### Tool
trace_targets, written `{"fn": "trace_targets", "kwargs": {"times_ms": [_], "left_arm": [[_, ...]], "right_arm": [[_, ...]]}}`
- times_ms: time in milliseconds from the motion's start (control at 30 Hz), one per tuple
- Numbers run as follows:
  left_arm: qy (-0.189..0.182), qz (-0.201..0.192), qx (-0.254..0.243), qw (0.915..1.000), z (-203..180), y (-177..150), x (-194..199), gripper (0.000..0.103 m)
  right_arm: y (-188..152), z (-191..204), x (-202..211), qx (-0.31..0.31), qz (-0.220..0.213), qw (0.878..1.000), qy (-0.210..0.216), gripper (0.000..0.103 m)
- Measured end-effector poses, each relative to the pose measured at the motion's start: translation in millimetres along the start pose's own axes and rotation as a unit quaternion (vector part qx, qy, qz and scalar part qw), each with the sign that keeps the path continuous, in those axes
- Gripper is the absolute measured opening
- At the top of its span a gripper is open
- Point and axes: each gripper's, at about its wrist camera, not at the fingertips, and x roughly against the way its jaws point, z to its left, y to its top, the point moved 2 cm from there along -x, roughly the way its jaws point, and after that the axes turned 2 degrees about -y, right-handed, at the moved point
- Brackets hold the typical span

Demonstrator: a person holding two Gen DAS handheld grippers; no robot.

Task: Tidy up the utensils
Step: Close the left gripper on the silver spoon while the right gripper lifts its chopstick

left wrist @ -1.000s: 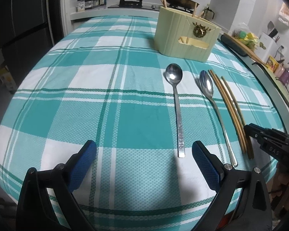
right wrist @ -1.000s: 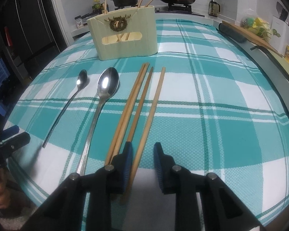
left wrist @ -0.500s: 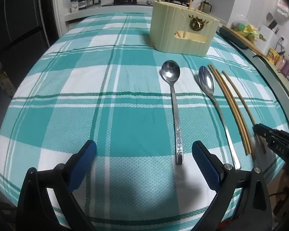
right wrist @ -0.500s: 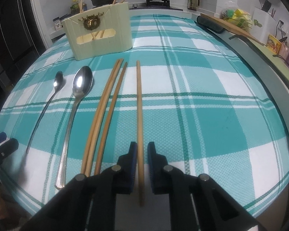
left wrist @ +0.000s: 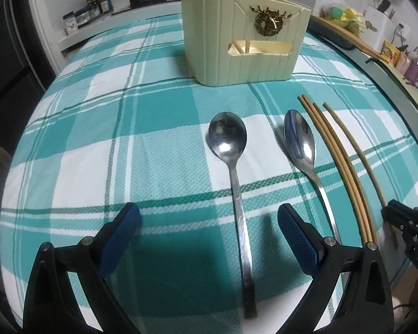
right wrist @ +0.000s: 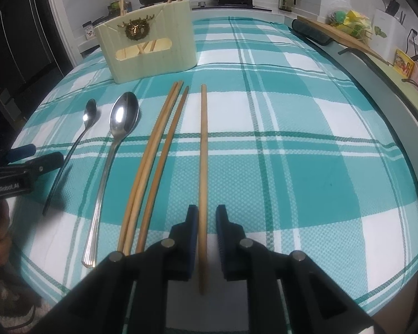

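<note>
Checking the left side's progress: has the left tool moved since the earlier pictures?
Yes. The left tool has advanced toward the cream utensil holder, now straddling the small spoon.

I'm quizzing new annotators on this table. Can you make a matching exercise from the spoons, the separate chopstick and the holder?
1 flat-handled spoon
2 slender-handled spoon
3 lone chopstick
4 holder

A cream, standing upright
B apart from three other chopsticks
C leftmost utensil on the cloth
D between a spoon and chopsticks

Pairs: 1-C, 2-D, 3-B, 4-A
</note>
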Motion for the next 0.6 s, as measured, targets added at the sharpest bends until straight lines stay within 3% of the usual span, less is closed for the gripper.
{"fn": "trace_targets", "kwargs": {"times_ms": [167, 267, 467, 600], "left_arm": [[-0.014, 0.01, 0.015, 0.9997, 2.7, 23.8, -22.5, 0.099], [-0.017, 0.022, 0.021, 0.9994, 5.5, 30.5, -36.2, 0.091], [-0.019, 0.005, 0.014, 0.9997, -1.0, 36.1, -39.8, 0.089], [-0.022, 0.0, 0.004, 0.9997, -5.2, 34.8, -38.2, 0.081]], "right_arm": [[0.8, -1.9, -0.6, -0.003, 0.002, 1.0, 0.008, 0.014], [0.6, -3.7, -0.3, -0.006, 0.005, 1.0, 0.015, 0.014], [3.9, -6.4, -2.0, -0.003, 0.015, 1.0, 0.025, 0.014], [16.5, -3.0, -8.5, 0.03, 0.028, 0.999, 0.02, 0.014]]}}
